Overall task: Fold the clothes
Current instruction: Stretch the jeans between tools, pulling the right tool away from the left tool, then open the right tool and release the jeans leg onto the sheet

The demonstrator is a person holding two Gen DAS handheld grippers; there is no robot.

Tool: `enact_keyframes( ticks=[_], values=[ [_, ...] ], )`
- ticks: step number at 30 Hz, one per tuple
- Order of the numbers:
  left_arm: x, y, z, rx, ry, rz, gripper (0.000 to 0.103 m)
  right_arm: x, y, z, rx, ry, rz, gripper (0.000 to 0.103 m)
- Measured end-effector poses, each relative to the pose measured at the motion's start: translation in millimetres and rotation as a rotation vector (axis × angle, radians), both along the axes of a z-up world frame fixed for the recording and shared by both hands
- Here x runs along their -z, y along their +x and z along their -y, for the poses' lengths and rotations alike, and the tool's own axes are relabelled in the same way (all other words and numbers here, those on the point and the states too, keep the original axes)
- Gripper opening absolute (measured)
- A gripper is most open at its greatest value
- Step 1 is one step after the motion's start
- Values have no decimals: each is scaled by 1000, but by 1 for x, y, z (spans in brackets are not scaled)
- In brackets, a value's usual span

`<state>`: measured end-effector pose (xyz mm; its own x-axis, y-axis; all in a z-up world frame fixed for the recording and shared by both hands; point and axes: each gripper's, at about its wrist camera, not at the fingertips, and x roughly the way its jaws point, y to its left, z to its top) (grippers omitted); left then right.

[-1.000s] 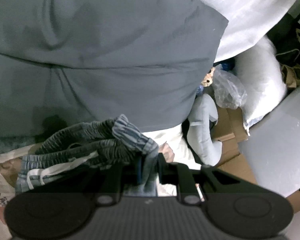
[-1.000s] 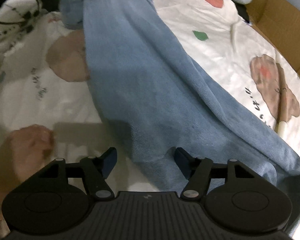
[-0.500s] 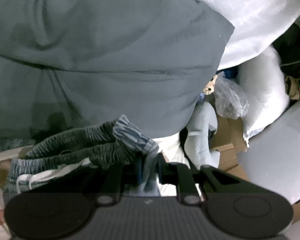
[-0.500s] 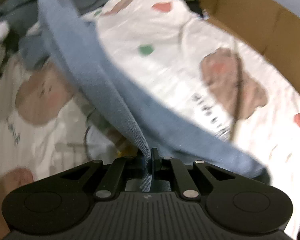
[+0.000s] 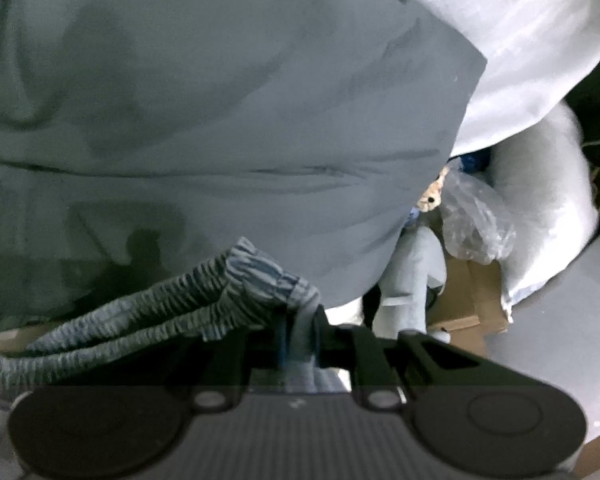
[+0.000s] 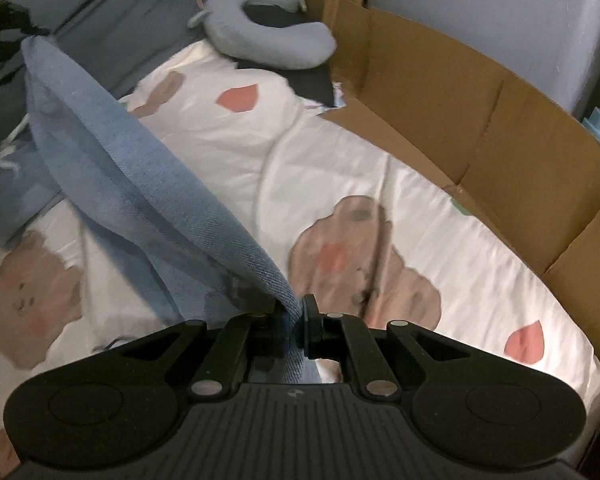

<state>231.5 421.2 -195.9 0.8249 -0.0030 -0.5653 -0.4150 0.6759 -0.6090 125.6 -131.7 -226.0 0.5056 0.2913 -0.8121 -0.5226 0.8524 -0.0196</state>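
Hardly any writing, and none of it readable

The only lettering is on the printed bed sheet [image 6: 340,168] in the right wrist view: a few small dark characters at the near left edge, beside a brown bear print [image 6: 28,292], too small and too cut off by the edge to make out. Each gripper body carries a small pale moulded mark at the middle of its ribbed top, one in the left wrist view [image 5: 296,403] and one in the right wrist view [image 6: 295,393]; it is a tiny emblem, not letters. The cardboard box [image 6: 480,120] at the far right shows plain brown faces.
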Motion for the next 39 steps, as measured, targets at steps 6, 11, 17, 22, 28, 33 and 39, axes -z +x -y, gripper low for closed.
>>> enact_keyframes(
  ticks=[6,11,17,22,28,33,39],
  values=[
    [24,33,6,-6,31,-42,12,19,47,-3,27,-24,-17,4],
    [42,64,14,3,53,-82,13,33,83,-7,46,-46,-16,4],
    [66,91,25,56,14,-150,29,62,130,-12,139,-95,-67,16],
    [58,86,37,141,45,-165,44,63,132,-14,163,-122,-63,42],
    [40,58,36,198,88,-182,56,39,112,-7,142,-68,-33,43],
    [23,25,30,246,130,-192,66,14,86,1,123,18,-11,50],
    [11,-34,17,252,140,-217,67,-2,54,5,115,115,-16,51]
  ],
)
